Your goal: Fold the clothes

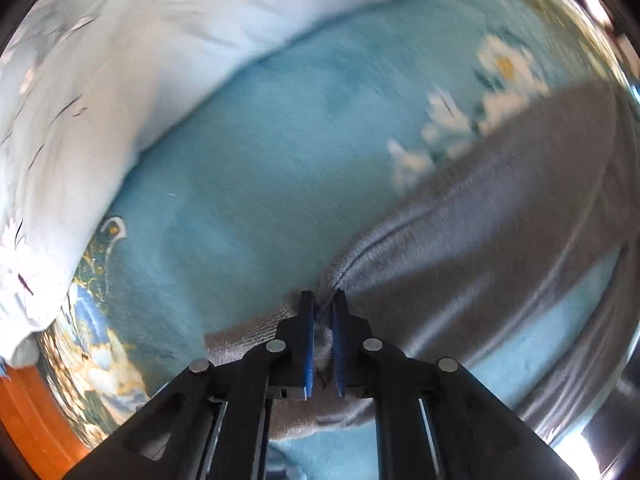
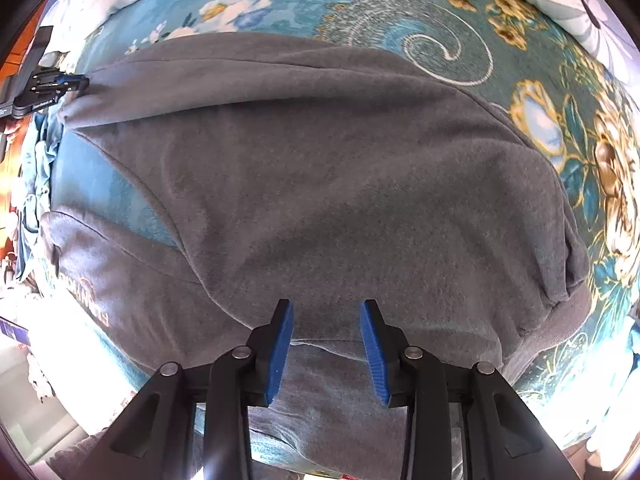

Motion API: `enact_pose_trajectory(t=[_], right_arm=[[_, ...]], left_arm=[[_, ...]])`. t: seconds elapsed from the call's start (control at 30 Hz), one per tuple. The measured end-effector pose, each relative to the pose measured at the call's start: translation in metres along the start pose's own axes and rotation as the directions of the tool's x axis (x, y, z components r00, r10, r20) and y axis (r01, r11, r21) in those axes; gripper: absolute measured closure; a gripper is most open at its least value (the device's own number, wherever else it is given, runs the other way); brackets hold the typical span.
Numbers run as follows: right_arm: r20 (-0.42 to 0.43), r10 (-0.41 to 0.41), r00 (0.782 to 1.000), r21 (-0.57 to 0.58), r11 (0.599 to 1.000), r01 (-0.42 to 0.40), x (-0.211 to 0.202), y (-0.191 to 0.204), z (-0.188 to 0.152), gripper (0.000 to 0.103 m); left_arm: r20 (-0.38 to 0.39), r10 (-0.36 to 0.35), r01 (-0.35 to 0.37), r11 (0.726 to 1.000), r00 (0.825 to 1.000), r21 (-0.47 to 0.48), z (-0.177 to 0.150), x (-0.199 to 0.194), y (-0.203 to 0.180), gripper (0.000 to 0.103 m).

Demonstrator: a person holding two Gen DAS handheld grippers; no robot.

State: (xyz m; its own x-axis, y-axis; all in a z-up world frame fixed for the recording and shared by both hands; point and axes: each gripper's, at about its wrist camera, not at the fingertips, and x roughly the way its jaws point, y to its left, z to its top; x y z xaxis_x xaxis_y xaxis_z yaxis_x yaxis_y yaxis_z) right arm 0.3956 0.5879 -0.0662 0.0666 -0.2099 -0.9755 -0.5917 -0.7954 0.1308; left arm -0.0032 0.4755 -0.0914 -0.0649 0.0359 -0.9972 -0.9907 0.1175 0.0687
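— What lies ahead of the fingers?
— A teal bedspread (image 2: 400, 4) with white and gold flowers, and a pale floral quilt (image 1: 120, 60) bunched along its far edge.
— And the light?
— Bright glare low beside the fingers; orange wood (image 1: 28, 420) at the left.

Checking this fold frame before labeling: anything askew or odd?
Nothing damaged or spilled. The grey sweatshirt lies rumpled, not flat, on the floral blanket; one corner is pinched in the left hand-held gripper, drawing the fabric into a taut ridge. The right hand-held gripper is open above it.
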Motion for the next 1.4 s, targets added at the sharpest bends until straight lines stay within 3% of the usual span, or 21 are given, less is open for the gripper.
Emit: enact_pose_trajectory(t=[0.17, 0.3, 0.43, 0.57, 0.67, 0.7, 0.73, 0.83, 0.93, 1.03, 1.1, 1.13, 1.3, 1.4], right_arm=[[0.011, 0.015, 1.0, 0.031, 0.999, -0.016, 0.001, -0.002, 0.0, 0.065], [0.023, 0.02, 1.0, 0.066, 0.998, -0.022, -0.001, -0.004, -0.003, 0.065], [0.041, 0.024, 0.999, 0.082, 0.996, -0.027, -0.007, -0.008, -0.006, 0.065], [0.117, 0.032, 0.993, 0.173, 0.984, -0.052, -0.027, -0.028, -0.027, 0.065], [0.176, 0.007, 0.984, 0.286, 0.957, -0.058, -0.04, -0.057, -0.046, 0.054], [0.188, -0.011, 0.982, 0.324, 0.945, -0.051, -0.044, -0.066, -0.054, 0.049], [0.197, -0.03, 0.98, 0.362, 0.931, -0.044, -0.048, -0.074, -0.063, 0.049], [0.196, -0.074, 0.978, 0.478, 0.878, -0.03, -0.044, -0.108, -0.089, 0.049], [0.207, -0.069, 0.976, 0.576, 0.815, -0.065, -0.04, -0.143, -0.11, 0.049], [0.226, -0.05, 0.973, 0.644, 0.757, -0.111, -0.042, -0.179, -0.126, 0.049], [0.243, -0.034, 0.969, 0.658, 0.74, -0.139, -0.039, -0.195, -0.13, 0.049], [0.252, -0.025, 0.968, 0.657, 0.738, -0.152, -0.037, -0.2, -0.13, 0.048], [0.297, 0.042, 0.954, 0.603, 0.767, -0.221, -0.026, -0.223, -0.115, 0.046], [0.3, 0.079, 0.951, 0.562, 0.791, -0.243, -0.012, -0.235, -0.106, 0.044]], left_arm=[[0.031, 0.016, -0.01, 0.979, 0.999, -0.204, 0.015, 0.009, 0.025, 0.094], [0.027, 0.023, -0.013, 0.94, 0.999, -0.342, 0.022, 0.017, 0.037, 0.092], [0.025, -0.03, 0.038, 0.925, 0.999, -0.379, 0.021, 0.007, 0.038, 0.092], [0.126, -0.031, 0.085, 0.891, 0.992, -0.447, -0.003, -0.029, 0.036, 0.089], [0.227, -0.025, 0.168, 0.751, 0.974, -0.639, -0.043, -0.056, 0.039, 0.072], [0.26, -0.036, 0.213, 0.684, 0.965, -0.697, -0.059, -0.061, 0.039, 0.066], [0.294, -0.058, 0.268, 0.603, 0.954, -0.751, -0.082, -0.064, 0.038, 0.066], [0.342, -0.144, 0.371, 0.403, 0.929, -0.837, -0.12, -0.06, 0.006, 0.066], [0.365, -0.193, 0.407, 0.269, 0.911, -0.873, -0.153, -0.055, -0.043, 0.066], [0.374, -0.236, 0.423, 0.216, 0.897, -0.88, -0.16, -0.062, -0.089, 0.066], [0.37, -0.283, 0.434, 0.211, 0.885, -0.876, -0.154, -0.061, -0.121, 0.066], [0.361, -0.307, 0.436, 0.225, 0.881, -0.871, -0.149, -0.065, -0.139, 0.066], [0.315, -0.345, 0.432, 0.349, 0.884, -0.831, -0.124, -0.096, -0.203, 0.066], [0.299, -0.34, 0.422, 0.39, 0.892, -0.818, -0.111, -0.11, -0.229, 0.066]])
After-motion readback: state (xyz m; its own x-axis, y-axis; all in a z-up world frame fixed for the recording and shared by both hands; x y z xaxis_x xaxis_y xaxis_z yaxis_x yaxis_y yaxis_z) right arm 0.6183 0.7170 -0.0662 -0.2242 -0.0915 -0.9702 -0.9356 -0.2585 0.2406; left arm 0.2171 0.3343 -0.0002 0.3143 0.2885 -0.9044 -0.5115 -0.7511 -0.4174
